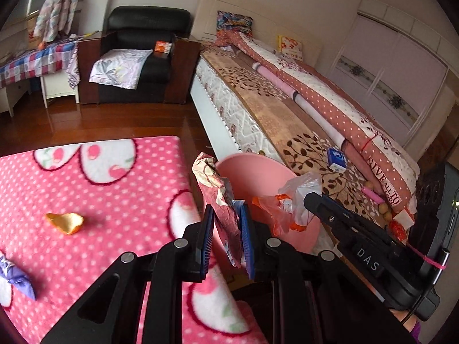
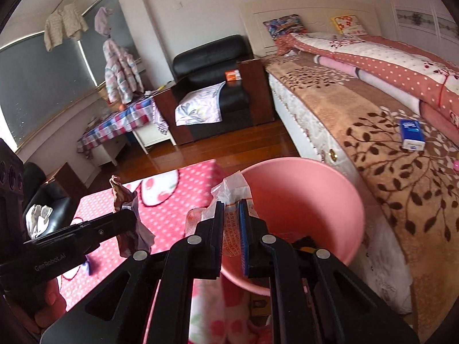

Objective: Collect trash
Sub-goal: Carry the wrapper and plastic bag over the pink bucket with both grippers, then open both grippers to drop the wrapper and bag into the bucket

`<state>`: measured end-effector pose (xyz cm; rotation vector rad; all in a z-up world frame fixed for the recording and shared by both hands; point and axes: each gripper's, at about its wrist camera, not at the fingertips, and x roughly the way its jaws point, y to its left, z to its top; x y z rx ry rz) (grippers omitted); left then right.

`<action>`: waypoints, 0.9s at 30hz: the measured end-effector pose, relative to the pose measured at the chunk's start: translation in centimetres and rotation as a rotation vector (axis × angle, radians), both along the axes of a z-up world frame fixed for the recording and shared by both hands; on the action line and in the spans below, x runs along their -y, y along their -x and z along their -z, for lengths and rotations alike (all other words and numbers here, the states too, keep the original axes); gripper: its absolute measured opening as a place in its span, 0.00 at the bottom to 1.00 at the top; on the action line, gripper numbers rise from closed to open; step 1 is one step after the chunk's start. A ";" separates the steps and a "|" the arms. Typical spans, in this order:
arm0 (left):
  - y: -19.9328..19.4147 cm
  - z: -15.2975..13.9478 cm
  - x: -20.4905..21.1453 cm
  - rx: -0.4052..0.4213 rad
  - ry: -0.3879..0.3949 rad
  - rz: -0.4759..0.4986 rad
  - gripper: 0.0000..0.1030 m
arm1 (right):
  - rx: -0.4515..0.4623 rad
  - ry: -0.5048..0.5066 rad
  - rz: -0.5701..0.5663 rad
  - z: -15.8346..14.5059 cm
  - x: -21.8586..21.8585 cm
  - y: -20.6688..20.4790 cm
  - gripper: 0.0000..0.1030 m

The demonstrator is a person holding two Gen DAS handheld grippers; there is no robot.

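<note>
Left wrist view: left gripper (image 1: 226, 220) clamped on a crumpled patterned wrapper (image 1: 213, 183), blue pads (image 1: 246, 229) pinching its lower part, the rest sticking up above the fingers. Wrapper sits at the near rim of the pink bin (image 1: 252, 172), which stands between the pink polka-dot blanket (image 1: 86, 186) and the bed (image 1: 287, 120). Right gripper (image 1: 315, 200) comes in from the right side, closed on a clear plastic bag with orange print (image 1: 292, 200) — bag hangs over the bin's opening. Right wrist view: right gripper (image 2: 231, 209) jaws narrow, bag (image 2: 229, 197) squeezed between them, bin (image 2: 301, 200) just ahead and below; something dark at the bin bottom, can't tell what. Left gripper (image 2: 126, 220) seen at left with wrapper (image 2: 126, 209) in its tip, over the blanket edge (image 2: 172, 189). Loose on the blanket: an orange-gold scrap (image 1: 64, 222) and a purple-white packet (image 1: 14, 281) at the left edge, well apart from both grippers. Blue box (image 1: 336, 159) lies on the bed cover — black armchair (image 1: 143, 54) stands beyond at the wall.
</note>
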<state>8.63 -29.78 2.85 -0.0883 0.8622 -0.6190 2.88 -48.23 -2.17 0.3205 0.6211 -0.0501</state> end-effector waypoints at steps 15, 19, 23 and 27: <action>-2.2 5.4 7.1 -0.084 -0.080 0.076 0.19 | -0.100 -0.021 0.079 3.5 4.3 -1.4 0.12; -2.3 5.7 7.3 -0.090 -0.089 0.082 0.22 | -0.132 -0.036 0.102 4.2 4.5 -1.5 0.16; -2.3 5.5 7.2 -0.088 -0.084 0.080 0.30 | -0.131 -0.055 0.119 4.5 4.8 -1.4 0.29; -2.2 5.1 6.7 -0.074 -0.079 0.081 0.34 | -0.127 -0.048 0.116 4.2 4.4 -1.1 0.32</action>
